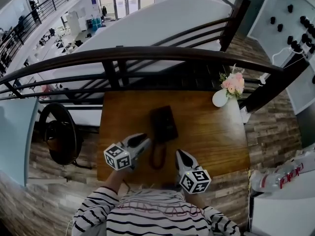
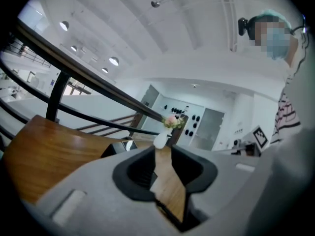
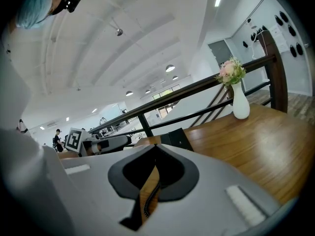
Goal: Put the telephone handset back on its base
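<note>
Left fingers apart (empty); telephone long axis toward railing.

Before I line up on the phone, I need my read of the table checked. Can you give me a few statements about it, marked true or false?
1. A vase of pink flowers stands at the far right corner of the table. True.
2. The left gripper is clamped on the telephone. False: its jaws stand apart, and only bare table shows between them.
3. The telephone lies on the floor. False: it sits near the middle of the table.
4. The coiled cord runs from the telephone toward the person's edge of the table. True.
5. The right gripper hovers over the vase. False: it is at the near edge, just right of the cord.
</note>
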`<action>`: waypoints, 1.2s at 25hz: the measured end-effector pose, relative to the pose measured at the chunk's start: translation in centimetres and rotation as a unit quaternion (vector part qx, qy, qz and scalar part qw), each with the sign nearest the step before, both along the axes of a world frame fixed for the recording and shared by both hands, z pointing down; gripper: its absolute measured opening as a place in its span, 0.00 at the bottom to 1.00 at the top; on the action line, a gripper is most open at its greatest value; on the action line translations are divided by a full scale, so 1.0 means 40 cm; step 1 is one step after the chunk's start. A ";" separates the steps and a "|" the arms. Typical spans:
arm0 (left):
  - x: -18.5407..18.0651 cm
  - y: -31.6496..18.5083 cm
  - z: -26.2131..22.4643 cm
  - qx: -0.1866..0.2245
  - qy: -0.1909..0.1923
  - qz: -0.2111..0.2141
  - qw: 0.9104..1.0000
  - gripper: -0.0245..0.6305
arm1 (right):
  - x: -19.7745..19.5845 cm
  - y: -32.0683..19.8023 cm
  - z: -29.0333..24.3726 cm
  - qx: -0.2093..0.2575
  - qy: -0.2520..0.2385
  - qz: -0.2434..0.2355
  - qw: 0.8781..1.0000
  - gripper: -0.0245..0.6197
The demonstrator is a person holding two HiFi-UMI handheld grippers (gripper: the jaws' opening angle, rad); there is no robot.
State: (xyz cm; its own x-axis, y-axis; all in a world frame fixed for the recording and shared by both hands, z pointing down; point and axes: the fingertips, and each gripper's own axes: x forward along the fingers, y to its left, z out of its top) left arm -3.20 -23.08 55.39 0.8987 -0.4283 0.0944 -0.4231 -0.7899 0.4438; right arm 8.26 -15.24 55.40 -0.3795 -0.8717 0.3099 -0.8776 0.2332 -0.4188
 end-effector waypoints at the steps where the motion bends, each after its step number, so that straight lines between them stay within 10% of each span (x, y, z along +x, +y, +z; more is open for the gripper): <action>1: -0.012 0.010 -0.004 0.002 -0.001 -0.002 1.000 0.19 | -0.009 0.005 -0.001 0.001 0.001 0.001 1.000 0.04; 30: -0.209 0.332 -0.088 0.030 0.001 0.010 1.000 0.04 | -0.237 0.203 -0.051 0.020 0.025 -0.011 0.999 0.04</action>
